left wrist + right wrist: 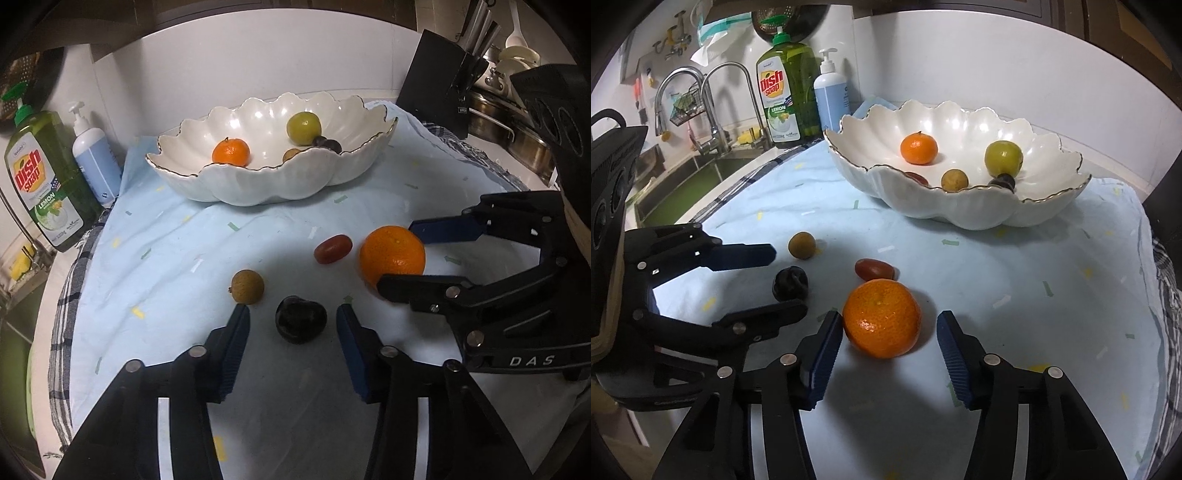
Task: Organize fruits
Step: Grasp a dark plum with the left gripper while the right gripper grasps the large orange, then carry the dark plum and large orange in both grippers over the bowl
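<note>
On the pale blue cloth (177, 258) lie a dark plum (301, 319), a brown longan (247, 287), a red oval fruit (332, 249) and a big orange (392, 256). My left gripper (292, 314) is open, its pads either side of the plum with gaps on both sides. My right gripper (890, 321) straddles the orange (881, 317); its left pad is at the peel and the right pad stands clear, so it is open. The white scalloped bowl (960, 190) behind holds a mandarin (919, 148), a green fruit (1003, 158) and smaller fruits.
A dish soap bottle (786, 92) and a pump bottle (831, 96) stand left of the bowl, beside the sink (683, 184) and taps. A knife block (447, 92) and steel pots (517, 129) are at the back right. A checked towel edges the cloth.
</note>
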`<state>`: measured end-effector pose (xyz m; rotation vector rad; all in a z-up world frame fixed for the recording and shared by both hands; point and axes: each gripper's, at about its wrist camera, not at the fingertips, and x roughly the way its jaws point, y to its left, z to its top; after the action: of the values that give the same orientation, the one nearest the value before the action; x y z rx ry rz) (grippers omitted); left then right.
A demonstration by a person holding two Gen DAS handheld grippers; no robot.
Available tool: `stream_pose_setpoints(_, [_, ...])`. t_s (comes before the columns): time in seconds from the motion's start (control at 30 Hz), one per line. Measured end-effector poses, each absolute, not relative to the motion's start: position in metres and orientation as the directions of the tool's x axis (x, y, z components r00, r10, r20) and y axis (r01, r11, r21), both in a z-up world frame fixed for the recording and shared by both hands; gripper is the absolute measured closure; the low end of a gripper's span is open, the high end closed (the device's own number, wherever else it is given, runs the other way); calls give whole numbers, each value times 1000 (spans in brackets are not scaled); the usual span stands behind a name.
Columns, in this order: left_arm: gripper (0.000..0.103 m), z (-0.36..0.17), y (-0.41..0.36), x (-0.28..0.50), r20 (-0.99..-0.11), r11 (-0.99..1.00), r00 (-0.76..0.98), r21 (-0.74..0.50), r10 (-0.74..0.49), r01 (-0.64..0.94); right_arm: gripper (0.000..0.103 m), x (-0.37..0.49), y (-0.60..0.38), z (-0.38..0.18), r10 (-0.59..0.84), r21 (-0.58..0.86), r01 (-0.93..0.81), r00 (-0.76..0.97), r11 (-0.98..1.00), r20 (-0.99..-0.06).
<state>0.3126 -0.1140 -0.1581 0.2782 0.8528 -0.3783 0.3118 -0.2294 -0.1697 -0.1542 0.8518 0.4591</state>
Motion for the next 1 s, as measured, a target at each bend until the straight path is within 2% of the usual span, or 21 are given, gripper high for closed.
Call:
stream_pose_setpoints(0.07, [63, -160, -115, 314, -779, 896, 587, 74, -222, 437, 56, 312, -229, -171, 341, 67, -455, 554, 888, -759])
stream_pose_setpoints(0.23, [74, -163, -115, 317, -789, 900, 571, 52, -228, 433, 58, 313, -228, -172, 348, 79, -455, 546, 887, -762])
stream_pose_setpoints(1.0, [74, -125, -102, 303, -754, 948, 630, 30, -186, 316, 60, 297, -234, -145, 356, 85, -436, 591, 896, -724])
